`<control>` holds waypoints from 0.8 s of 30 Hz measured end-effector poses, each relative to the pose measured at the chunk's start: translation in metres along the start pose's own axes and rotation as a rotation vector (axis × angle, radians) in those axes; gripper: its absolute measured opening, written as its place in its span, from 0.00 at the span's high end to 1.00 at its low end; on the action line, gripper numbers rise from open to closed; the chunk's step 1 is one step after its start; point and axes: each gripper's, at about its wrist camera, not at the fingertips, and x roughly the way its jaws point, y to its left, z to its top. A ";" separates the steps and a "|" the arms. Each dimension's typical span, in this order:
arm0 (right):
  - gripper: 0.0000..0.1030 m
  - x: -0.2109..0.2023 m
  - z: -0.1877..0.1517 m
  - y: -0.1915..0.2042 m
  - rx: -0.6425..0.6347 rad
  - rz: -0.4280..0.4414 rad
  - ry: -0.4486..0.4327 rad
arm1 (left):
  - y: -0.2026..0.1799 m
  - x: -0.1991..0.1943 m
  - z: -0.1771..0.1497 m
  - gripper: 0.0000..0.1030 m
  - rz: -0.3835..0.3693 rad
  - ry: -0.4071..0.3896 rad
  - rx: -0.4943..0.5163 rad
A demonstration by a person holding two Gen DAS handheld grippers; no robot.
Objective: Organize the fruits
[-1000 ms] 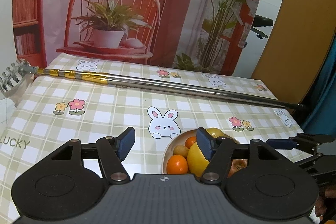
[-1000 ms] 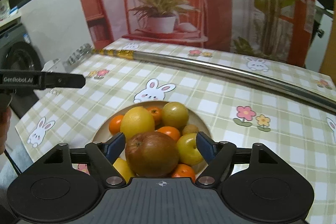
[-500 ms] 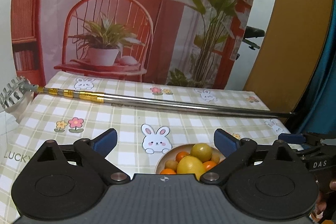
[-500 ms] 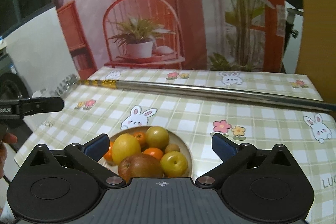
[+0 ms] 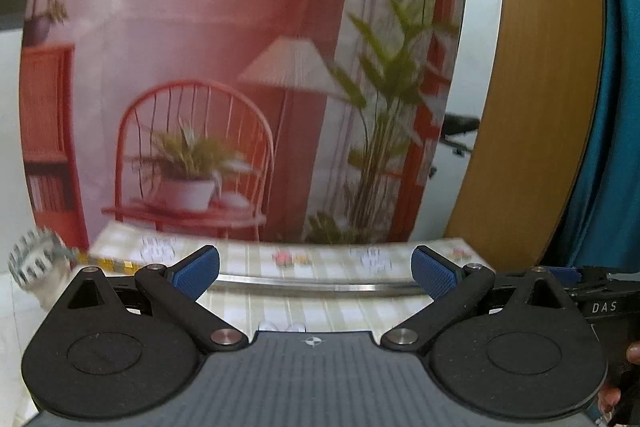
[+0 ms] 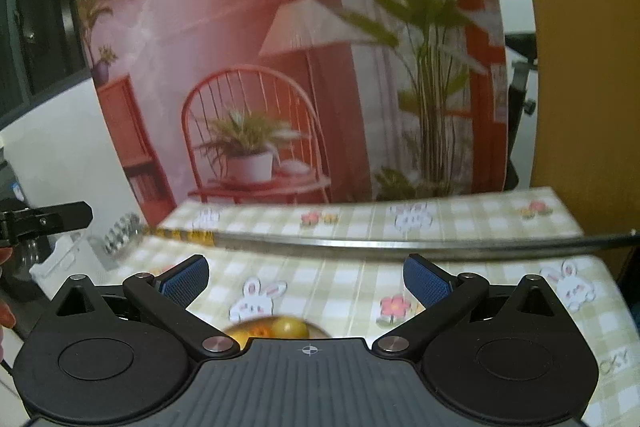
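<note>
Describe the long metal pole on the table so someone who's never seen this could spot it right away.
Start at the checked tablecloth with rabbits and flowers. A long silver pole lies across its whole width, beyond the fruit bowl. It is the only metal rod there, with gold bands and a toothed head at its left end.

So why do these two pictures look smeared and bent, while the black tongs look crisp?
Left wrist view: backdrop and tablecloth are motion-blurred, the left tongs sharp, being fixed to the camera. Right wrist view: milder smear on the metal pole and fruit bowl; the fisheye lens bows straight edges.
</note>
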 end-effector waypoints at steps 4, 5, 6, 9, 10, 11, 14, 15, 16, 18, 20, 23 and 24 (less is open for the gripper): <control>0.00 -0.013 0.019 0.005 -0.002 0.005 -0.044 | -0.007 -0.014 0.012 0.00 0.008 -0.044 -0.002; 0.00 -0.017 0.023 0.006 -0.005 0.007 -0.058 | -0.008 -0.017 0.015 0.00 0.015 -0.052 0.001; 0.00 -0.020 0.026 0.008 -0.008 0.007 -0.067 | -0.010 -0.020 0.016 0.00 0.022 -0.060 0.006; 0.00 -0.029 0.034 0.013 -0.027 -0.005 -0.097 | -0.016 -0.027 0.019 0.00 0.057 -0.079 0.026; 0.00 -0.032 0.036 0.015 -0.032 -0.007 -0.106 | -0.018 -0.028 0.019 0.00 0.071 -0.081 0.033; 0.00 -0.034 0.038 0.016 -0.035 -0.007 -0.113 | -0.020 -0.029 0.020 0.00 0.085 -0.082 0.042; 0.00 -0.040 0.040 0.020 -0.039 -0.005 -0.126 | -0.024 -0.032 0.021 0.00 0.103 -0.085 0.066; 0.00 -0.042 0.040 0.021 -0.040 -0.005 -0.128 | -0.025 -0.033 0.021 0.00 0.106 -0.082 0.068; 0.00 -0.042 0.040 0.021 -0.040 -0.007 -0.130 | -0.025 -0.034 0.022 0.00 0.107 -0.080 0.069; 0.00 -0.043 0.040 0.022 -0.039 -0.013 -0.133 | -0.025 -0.034 0.022 0.00 0.105 -0.078 0.072; 0.00 -0.044 0.040 0.021 -0.037 -0.019 -0.135 | -0.024 -0.036 0.023 0.00 0.107 -0.079 0.076; 0.00 -0.045 0.039 0.021 -0.033 -0.024 -0.136 | -0.024 -0.036 0.023 0.00 0.107 -0.079 0.075; 0.00 -0.045 0.039 0.021 -0.034 -0.024 -0.135 | -0.024 -0.036 0.023 0.00 0.106 -0.078 0.074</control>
